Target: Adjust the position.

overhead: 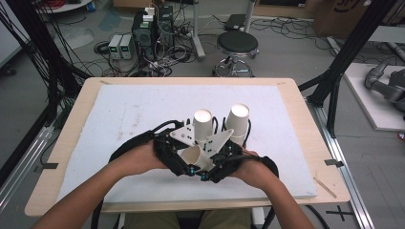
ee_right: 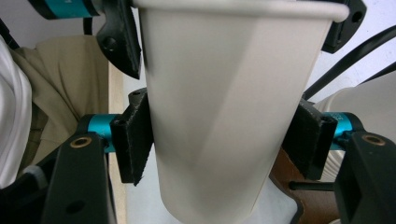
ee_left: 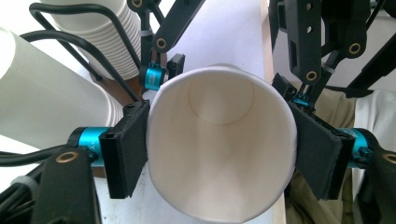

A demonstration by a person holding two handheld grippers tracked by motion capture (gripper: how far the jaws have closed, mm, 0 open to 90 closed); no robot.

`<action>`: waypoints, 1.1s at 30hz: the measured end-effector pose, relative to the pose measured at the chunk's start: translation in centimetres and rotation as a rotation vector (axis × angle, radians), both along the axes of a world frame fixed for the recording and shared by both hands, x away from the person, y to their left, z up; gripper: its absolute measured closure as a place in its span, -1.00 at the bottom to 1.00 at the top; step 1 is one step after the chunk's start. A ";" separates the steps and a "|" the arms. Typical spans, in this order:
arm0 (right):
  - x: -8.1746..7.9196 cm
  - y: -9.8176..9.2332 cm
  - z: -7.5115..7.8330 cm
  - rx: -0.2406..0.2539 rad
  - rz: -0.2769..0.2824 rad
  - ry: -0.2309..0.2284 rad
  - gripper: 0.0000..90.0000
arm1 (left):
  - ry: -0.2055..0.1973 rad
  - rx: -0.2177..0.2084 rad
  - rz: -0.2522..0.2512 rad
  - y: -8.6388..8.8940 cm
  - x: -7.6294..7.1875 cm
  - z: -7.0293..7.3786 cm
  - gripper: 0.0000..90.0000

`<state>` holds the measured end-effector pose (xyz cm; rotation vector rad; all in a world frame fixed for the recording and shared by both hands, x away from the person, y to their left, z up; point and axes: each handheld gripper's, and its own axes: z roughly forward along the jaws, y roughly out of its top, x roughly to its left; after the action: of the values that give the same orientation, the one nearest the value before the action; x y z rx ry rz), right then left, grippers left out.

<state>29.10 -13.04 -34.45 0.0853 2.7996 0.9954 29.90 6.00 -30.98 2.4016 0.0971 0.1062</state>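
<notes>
Now a white paper cup (overhead: 197,157) lies on its side between the two hands, just above the near part of the white mat (overhead: 119,114). Left gripper (ee_left: 219,154) has its pads at the rim of the cup, one on each side, and both touch it. Right gripper (ee_right: 219,144) pinches the body of the cup near the bottom, pads pressing on both walls. Just behind the grippers two stacks of paper cups (overhead: 203,125) stand in black wire holders on the mat, the right stack tilted. Farther away, a black stool (overhead: 237,45) is on the floor.
</notes>
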 end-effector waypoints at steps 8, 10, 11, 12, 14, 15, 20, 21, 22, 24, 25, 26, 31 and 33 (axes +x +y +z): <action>0.0 -1.0 -0.5 0.027 0.004 0.036 -0.24 | -0.020 -0.139 -0.030 0.9 -0.2 -0.4 -0.56; 0.0 -1.4 -0.5 0.037 0.002 0.045 -0.24 | -0.012 -0.177 -0.022 1.6 -0.2 -0.4 -0.56; 0.1 -1.6 -0.5 0.043 -0.001 0.047 -0.24 | -0.014 -0.193 -0.012 1.8 -0.3 -0.5 -0.56; 0.1 -1.8 -0.5 0.048 -0.002 0.043 -0.24 | -0.018 -0.207 -0.008 2.2 -0.3 -0.5 -0.56; 0.0 -2.3 -0.5 0.061 -0.001 0.051 -0.24 | -0.013 -0.247 0.006 3.0 -0.5 -0.6 -0.56; 0.0 -2.5 -0.5 0.069 -0.004 0.056 -0.24 | -0.016 -0.265 0.017 3.5 -0.5 -0.7 -0.56; -0.3 -3.9 -0.5 0.133 -0.024 0.056 -0.25 | 0.003 -0.404 0.105 6.1 -0.6 -1.7 -0.56; -0.3 -4.2 -0.6 0.147 -0.029 0.057 -0.25 | 0.013 -0.438 0.124 6.7 -0.6 -2.1 -0.57; -0.4 -4.5 -0.7 0.160 -0.036 0.053 -0.26 | 0.014 -0.471 0.147 7.3 -0.6 -2.4 -0.57; -0.5 -5.0 -0.8 0.179 -0.052 0.050 -0.27 | 0.016 -0.533 0.187 8.4 -0.6 -3.2 -0.59; -0.6 -5.3 -0.9 0.189 -0.061 0.044 -0.27 | 0.010 -0.562 0.212 8.9 -0.6 -3.6 -0.60; -0.7 -5.6 -0.9 0.201 -0.069 0.035 -0.27 | 0.005 -0.593 0.232 9.5 -0.7 -4.0 -0.60; -1.1 -7.1 -1.3 0.271 -0.095 0.028 -0.27 | -0.027 -0.702 0.358 11.7 -1.0 -5.9 -0.61; -1.3 -7.7 -1.4 0.299 -0.109 0.033 -0.27 | -0.034 -0.732 0.393 12.5 -1.0 -6.5 -0.61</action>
<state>27.80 -20.74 -35.85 0.2905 2.6194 1.3862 28.86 18.48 -37.52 1.6257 0.5016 0.2464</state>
